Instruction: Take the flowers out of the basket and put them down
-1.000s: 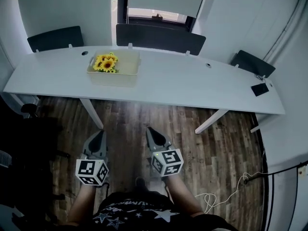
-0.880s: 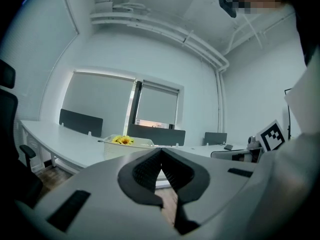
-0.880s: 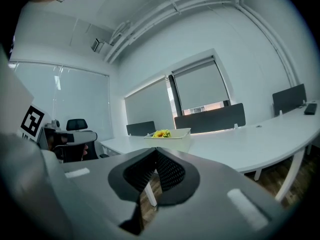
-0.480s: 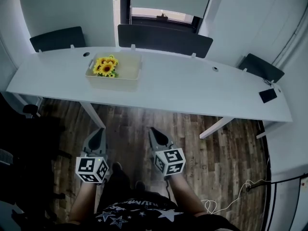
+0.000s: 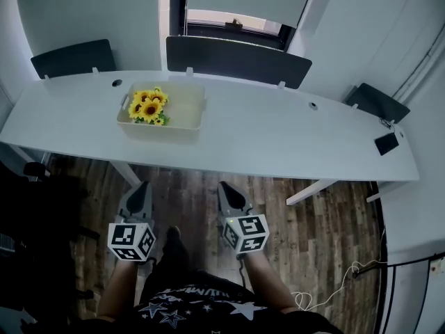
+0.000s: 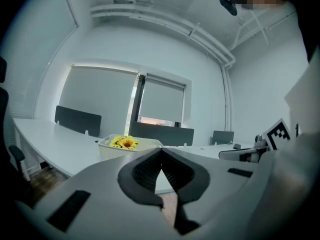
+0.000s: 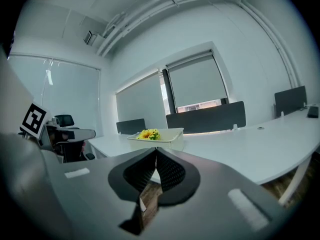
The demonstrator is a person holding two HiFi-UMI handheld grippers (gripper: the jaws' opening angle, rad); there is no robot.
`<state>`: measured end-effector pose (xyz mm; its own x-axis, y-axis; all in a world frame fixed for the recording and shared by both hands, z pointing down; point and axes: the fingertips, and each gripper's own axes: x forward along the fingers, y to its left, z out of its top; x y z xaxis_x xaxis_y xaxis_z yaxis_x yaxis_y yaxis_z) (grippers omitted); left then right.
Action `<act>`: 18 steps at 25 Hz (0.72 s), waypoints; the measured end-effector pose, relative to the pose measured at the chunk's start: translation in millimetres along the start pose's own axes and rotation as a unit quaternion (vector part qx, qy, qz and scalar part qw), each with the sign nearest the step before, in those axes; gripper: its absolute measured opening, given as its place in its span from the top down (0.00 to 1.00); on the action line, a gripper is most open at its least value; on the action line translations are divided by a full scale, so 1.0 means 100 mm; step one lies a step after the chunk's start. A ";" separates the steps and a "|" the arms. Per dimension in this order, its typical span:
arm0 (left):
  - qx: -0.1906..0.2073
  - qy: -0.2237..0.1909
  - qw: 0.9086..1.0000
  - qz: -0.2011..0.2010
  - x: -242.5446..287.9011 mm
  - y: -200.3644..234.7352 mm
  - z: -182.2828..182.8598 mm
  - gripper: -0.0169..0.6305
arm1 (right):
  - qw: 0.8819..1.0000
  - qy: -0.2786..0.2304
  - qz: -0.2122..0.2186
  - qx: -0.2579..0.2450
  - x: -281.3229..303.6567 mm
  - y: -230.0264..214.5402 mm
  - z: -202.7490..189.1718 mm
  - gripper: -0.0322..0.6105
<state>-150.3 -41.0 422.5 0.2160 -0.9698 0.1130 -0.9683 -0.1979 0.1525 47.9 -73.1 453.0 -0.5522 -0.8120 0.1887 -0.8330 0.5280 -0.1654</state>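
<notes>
We hold the left gripper (image 5: 143,184) and right gripper (image 5: 223,185) over the floor (image 5: 316,218), short of the tabletop's (image 5: 278,134) near edge. Both sets of jaws are closed, with nothing between them. The flowers (image 5: 147,108) lie in the basket's (image 5: 186,101) left end (yellow heads up). The basket sits toward the tabletop's left end, well apart from both grippers.

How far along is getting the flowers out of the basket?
Done: nothing yet; the flowers lie in the basket on the table. In hand: nothing; the left gripper and right gripper are shut and empty, short of the table. Left: reach in, grip the flowers, lift them out, set them down.
</notes>
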 end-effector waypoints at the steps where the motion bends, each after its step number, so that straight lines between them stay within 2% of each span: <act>1: -0.004 0.000 1.000 -0.002 0.09 0.07 0.01 0.96 | 1.000 -0.005 -0.002 0.000 0.09 -0.01 0.03 0.95; 4: -0.017 0.003 1.000 -0.011 0.38 0.27 0.03 0.96 | 1.000 -0.014 -0.005 0.008 0.38 -0.03 0.09 0.95; 12: -0.019 0.010 0.999 -0.033 1.08 0.73 0.14 0.96 | 1.000 -0.013 -0.018 0.009 1.25 -0.12 0.33 0.95; 16: -0.030 0.020 0.999 -0.031 1.28 1.00 0.13 0.96 | 1.000 0.000 0.007 0.000 1.56 0.03 0.41 0.95; 18: -0.023 0.023 0.999 -0.030 1.37 1.12 0.15 0.96 | 1.000 0.004 0.014 -0.004 1.69 0.07 0.45 0.95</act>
<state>-230.7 -198.5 440.8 0.2803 -0.9486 0.1472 -0.9469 -0.2480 0.2045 -49.9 -217.3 440.3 -0.5751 -0.7951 0.1923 -0.8177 0.5520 -0.1631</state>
